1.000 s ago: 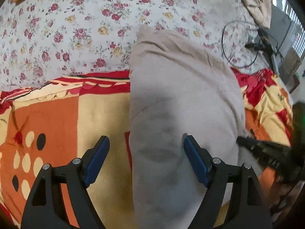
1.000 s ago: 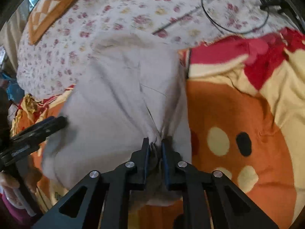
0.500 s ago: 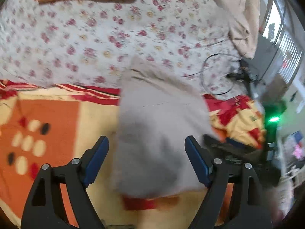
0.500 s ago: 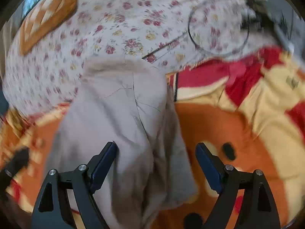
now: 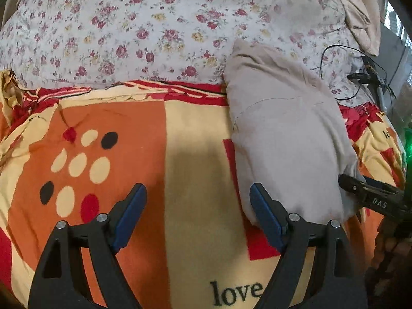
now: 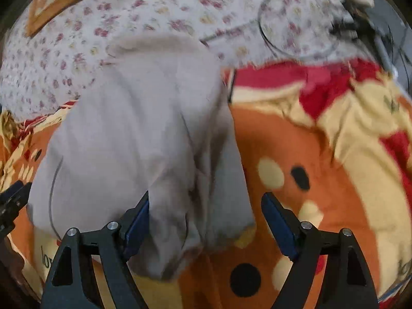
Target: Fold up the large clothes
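The folded grey garment (image 5: 288,134) lies lengthwise on the orange, cream and red blanket (image 5: 144,134), its far end reaching onto the floral sheet (image 5: 144,25) beyond the blanket. The left gripper (image 5: 198,213) hovers beside the garment's near left corner, fingers spread wide, gripping nothing. The right gripper (image 6: 206,219) (its view is somewhat blurred) also stands with fingers apart, the garment's loose near edge bunched between them. A black cable (image 5: 342,74) coils on the sheet past the garment's right side.
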Available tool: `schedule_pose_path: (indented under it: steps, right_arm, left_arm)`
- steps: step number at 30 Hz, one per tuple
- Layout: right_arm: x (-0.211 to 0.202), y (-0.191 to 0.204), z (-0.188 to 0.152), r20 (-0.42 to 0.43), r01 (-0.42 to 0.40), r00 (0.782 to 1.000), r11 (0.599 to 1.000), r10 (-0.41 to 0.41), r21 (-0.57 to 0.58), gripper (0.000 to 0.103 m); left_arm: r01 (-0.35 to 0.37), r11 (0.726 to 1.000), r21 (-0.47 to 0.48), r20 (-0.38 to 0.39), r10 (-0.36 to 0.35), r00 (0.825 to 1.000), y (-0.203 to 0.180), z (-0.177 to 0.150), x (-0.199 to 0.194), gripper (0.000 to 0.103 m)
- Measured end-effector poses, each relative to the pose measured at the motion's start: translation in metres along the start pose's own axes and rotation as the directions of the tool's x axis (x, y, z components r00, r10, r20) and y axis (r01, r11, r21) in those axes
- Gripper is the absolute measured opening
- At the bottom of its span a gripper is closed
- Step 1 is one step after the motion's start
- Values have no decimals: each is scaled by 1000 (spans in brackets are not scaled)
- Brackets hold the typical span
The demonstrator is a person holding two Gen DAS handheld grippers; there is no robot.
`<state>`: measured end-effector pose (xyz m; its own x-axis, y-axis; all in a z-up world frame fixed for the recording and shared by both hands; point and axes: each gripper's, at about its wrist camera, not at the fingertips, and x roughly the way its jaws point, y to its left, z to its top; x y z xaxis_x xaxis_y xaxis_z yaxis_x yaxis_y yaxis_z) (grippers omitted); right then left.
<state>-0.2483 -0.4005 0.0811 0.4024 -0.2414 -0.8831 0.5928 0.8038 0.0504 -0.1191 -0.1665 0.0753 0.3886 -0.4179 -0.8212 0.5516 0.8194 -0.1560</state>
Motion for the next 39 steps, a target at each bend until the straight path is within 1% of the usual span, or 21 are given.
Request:
schedule_pose_path:
  steps: [3,4,5,6,8,9,10,12,13,14,15,17,18,22,24,27,29,32,39]
  right_arm:
    - [-26,7,-8,78,-23,997,1000,21,20,83]
    - [-33,16,-13,105,-31,994,999,30,6,83]
    - [-37,25,-18,119,-41,992,999,43,-19,83]
    - [-39,42,-25,130,-56,989,996,66,-75,83]
    - [-36,68,-35,134,-51,988,984,74,-170,83]
    - [-33,81,-36,148,-10,988,976,43,-216,83]
    - [-29,93,-33,185,64,983,968,-18,-242,83]
    - [-22,101,-19,245,142,965,968,-89,-208,84]
    - [-13,101,-10,263,175,957,968,-125,-179,87]
    - [-2,101,-3,262,202,953,964,-153,-172,97]
    - [17,100,2,234,235,953,957,-191,-173,103]
    - [37,94,1,213,192,965,965,-153,-176,102]
    - [38,90,-1,213,165,969,973,-129,-161,102]
    - [35,83,-5,223,130,970,982,-98,-135,102]
    - [34,78,-4,208,88,976,989,-62,-117,102]
    - [35,71,-4,193,21,981,996,-4,-86,103]
    - [35,70,-5,194,13,981,996,3,-83,103]
    - [35,73,-5,195,23,981,996,-6,-88,103]
    - [34,74,-5,194,21,981,996,-4,-88,103]
  left_arm:
    - [35,999,-31,4,-35,999,4,2,-9,82]
    - [39,998,-52,23,-38,999,7,3,-14,82]
    - [38,997,-66,38,-35,999,9,3,-17,82]
    - [31,996,-84,53,-26,998,15,3,-21,82]
    - [8,993,-114,58,-2,998,24,5,-21,82]
    - [-2,992,-129,57,9,998,30,5,-21,82]
    - [-13,989,-145,50,21,999,36,5,-20,82]
    - [-24,985,-172,30,30,999,44,3,-18,82]
    - [-22,983,-180,22,26,999,46,2,-17,82]
    - [-21,983,-182,15,24,1000,47,-1,-17,82]
    - [-22,984,-176,9,24,1000,46,-3,-17,82]
    - [-30,988,-154,5,31,1000,42,-6,-15,82]
    - [-34,989,-145,1,35,999,40,-7,-14,82]
    - [-21,991,-133,-33,17,999,30,-9,-4,82]
    - [-1,992,-129,-44,-5,999,25,-9,-1,82]
    - [-15,995,-103,-30,12,999,20,-11,0,82]
    - [-28,994,-104,-41,23,999,20,-11,4,82]
    - [-17,991,-134,-71,7,997,21,-12,11,82]
    - [-49,993,-110,-94,38,995,15,-16,17,82]
